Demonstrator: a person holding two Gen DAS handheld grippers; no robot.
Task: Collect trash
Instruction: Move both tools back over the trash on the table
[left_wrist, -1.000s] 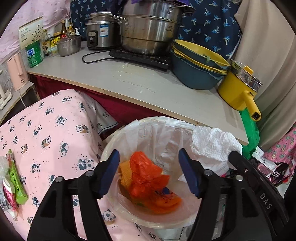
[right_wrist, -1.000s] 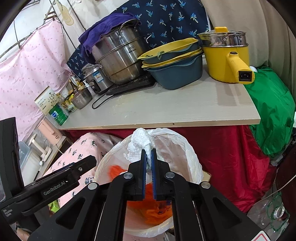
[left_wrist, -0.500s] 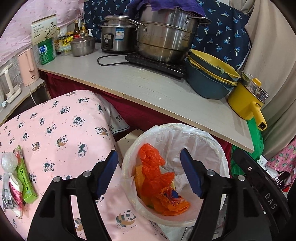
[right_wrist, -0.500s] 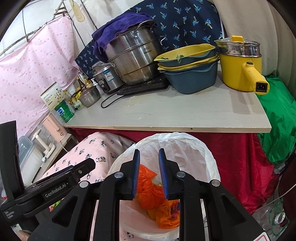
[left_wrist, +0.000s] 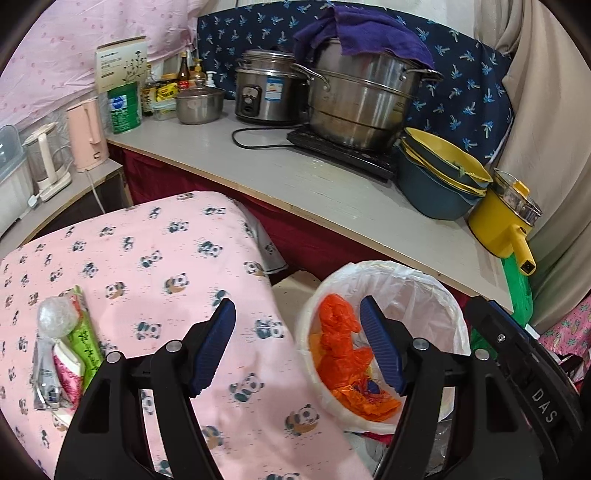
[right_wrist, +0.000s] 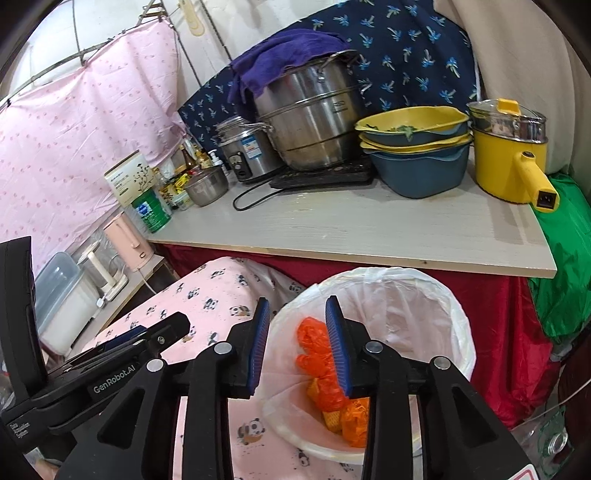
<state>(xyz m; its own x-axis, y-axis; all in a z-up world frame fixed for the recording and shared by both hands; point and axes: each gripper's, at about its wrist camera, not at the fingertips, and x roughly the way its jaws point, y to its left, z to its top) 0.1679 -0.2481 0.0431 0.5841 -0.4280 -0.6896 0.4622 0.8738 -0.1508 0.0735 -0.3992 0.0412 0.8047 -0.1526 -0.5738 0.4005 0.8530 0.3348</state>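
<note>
Since a second ago, the crumpled white tissue that the right gripper (right_wrist: 297, 345) held pinched above the bin has left its fingers, and it cannot be made out in the current views; the blue-padded fingers (right_wrist: 258, 343), then pressed together, now stand apart with nothing between them. The left gripper (left_wrist: 297, 347) has shifted leftward, so that its view now takes in more of the table and less of the bin; its blue ribbed fingers (left_wrist: 214, 349) are spread wide and hold nothing.

The right gripper hovers at the left rim of the round white bin lined with a translucent plastic bag (right_wrist: 454, 314), and crumpled orange plastic bags (right_wrist: 321, 369) lie inside it. The left gripper straddles the gap between that bin (left_wrist: 436, 291) and the pink panda-print tablecloth (left_wrist: 147, 251), its right finger over the orange bags (left_wrist: 340, 354).

Near the left edge of the cloth, well apart from the bin, lies a small cluster of trash: a ball of clear plastic wrap (left_wrist: 55, 319), a green wrapper (left_wrist: 86, 350), a pink and white sachet (left_wrist: 68, 373) and a grey packet (left_wrist: 44, 376), touching one another.
</note>
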